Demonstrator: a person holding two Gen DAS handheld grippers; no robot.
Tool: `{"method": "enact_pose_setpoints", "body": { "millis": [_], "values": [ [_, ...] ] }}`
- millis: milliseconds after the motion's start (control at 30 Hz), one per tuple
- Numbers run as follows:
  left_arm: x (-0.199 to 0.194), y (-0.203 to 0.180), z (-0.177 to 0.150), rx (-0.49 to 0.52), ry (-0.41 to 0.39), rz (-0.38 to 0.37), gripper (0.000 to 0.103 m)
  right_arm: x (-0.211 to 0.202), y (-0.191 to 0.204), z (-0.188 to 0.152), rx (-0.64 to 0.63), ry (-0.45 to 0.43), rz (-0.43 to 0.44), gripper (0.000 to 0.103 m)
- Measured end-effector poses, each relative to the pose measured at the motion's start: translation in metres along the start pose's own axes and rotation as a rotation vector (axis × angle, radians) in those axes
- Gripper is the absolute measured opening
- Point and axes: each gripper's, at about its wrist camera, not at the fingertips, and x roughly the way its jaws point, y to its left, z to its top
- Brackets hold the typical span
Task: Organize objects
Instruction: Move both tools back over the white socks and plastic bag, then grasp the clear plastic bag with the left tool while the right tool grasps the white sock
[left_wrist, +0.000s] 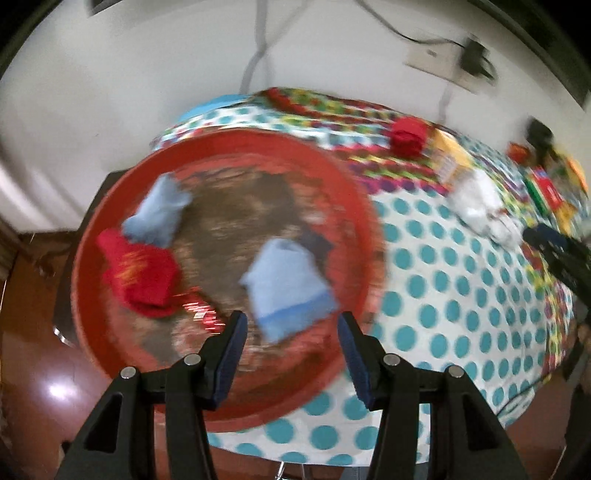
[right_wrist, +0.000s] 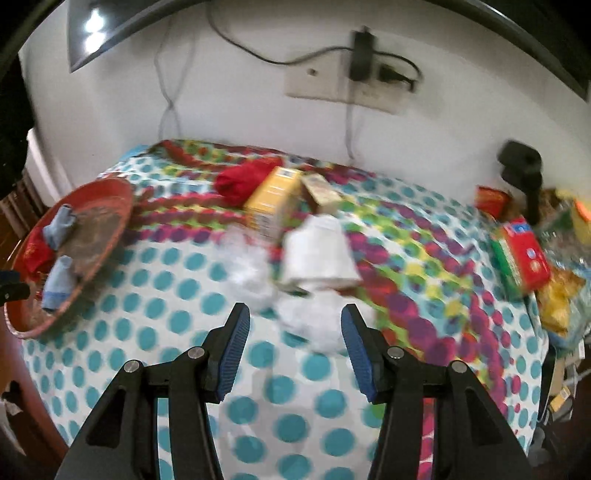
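Observation:
In the left wrist view a round red basket (left_wrist: 354, 184) sits at the left end of a dotted tablecloth (left_wrist: 443, 295). Inside it lie two light blue folded cloths (left_wrist: 284, 284) (left_wrist: 159, 214) and a red cloth (left_wrist: 140, 277). My left gripper (left_wrist: 290, 321) hovers open over the basket; the nearer blue cloth lies below and just beyond its tips, not gripped. In the right wrist view my right gripper (right_wrist: 295, 314) stands open above the table, with a crumpled white cloth (right_wrist: 314, 325) just ahead of its tips. A bigger white folded cloth (right_wrist: 317, 254) and another white bundle (right_wrist: 247, 273) lie behind it.
A red rolled cloth (right_wrist: 240, 181) and a yellow box (right_wrist: 269, 203) lie near the wall. A red-green box (right_wrist: 521, 254), snack packets (right_wrist: 557, 299) and a black stand (right_wrist: 521, 166) crowd the right end. The basket (right_wrist: 110, 184) overhangs the left table edge.

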Motion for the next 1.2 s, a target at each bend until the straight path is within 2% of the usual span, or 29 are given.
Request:
{"method": "enact_pose_setpoints", "body": {
  "millis": [33, 100, 233, 400, 500, 533, 567, 600, 700, 800, 867, 967, 1200],
  "values": [
    [0.001, -0.008, -0.001, 0.019, -0.001, -0.005, 0.052, 0.002, -0.004, -0.002, 0.005, 0.000, -0.003, 0.054],
    [0.005, -0.024, -0.003, 0.056, -0.001, -0.025, 0.052, 0.007, -0.012, -0.007, 0.016, -0.004, 0.001, 0.065],
    [0.015, -0.046, -0.004, 0.076, 0.009, -0.077, 0.052, 0.021, -0.017, -0.010, 0.029, 0.001, 0.001, 0.068],
    [0.024, -0.078, 0.004, 0.130, -0.023, -0.115, 0.052, 0.047, -0.024, -0.011, 0.061, 0.026, 0.010, 0.070],
    [0.032, -0.098, 0.018, 0.133, -0.030, -0.163, 0.052, 0.059, -0.026, -0.011, 0.052, 0.029, 0.027, 0.068],
    [0.036, -0.107, 0.025, 0.134, -0.034, -0.165, 0.052, 0.060, -0.026, -0.011, 0.043, 0.028, 0.034, 0.064],
    [0.040, -0.115, 0.030, 0.142, -0.032, -0.161, 0.052, 0.060, -0.026, -0.011, 0.031, 0.019, 0.038, 0.054],
    [0.045, -0.122, 0.035, 0.152, -0.029, -0.159, 0.052, 0.058, -0.026, -0.011, 0.024, 0.015, 0.030, 0.049],
    [0.061, -0.150, 0.053, 0.180, -0.020, -0.179, 0.052, 0.052, -0.035, -0.011, 0.000, -0.004, -0.020, 0.044],
    [0.076, -0.173, 0.067, 0.183, -0.014, -0.198, 0.052, 0.053, -0.058, -0.014, 0.008, -0.006, -0.077, 0.043],
    [0.086, -0.190, 0.076, 0.194, -0.012, -0.205, 0.052, 0.055, -0.072, -0.016, 0.033, -0.006, -0.072, 0.043],
    [0.097, -0.207, 0.089, 0.198, -0.026, -0.174, 0.052, 0.059, -0.078, -0.020, 0.055, -0.010, -0.049, 0.044],
    [0.116, -0.213, 0.110, 0.106, -0.052, -0.160, 0.052, 0.068, -0.074, -0.019, 0.041, 0.027, -0.029, 0.058]
  ]
}}
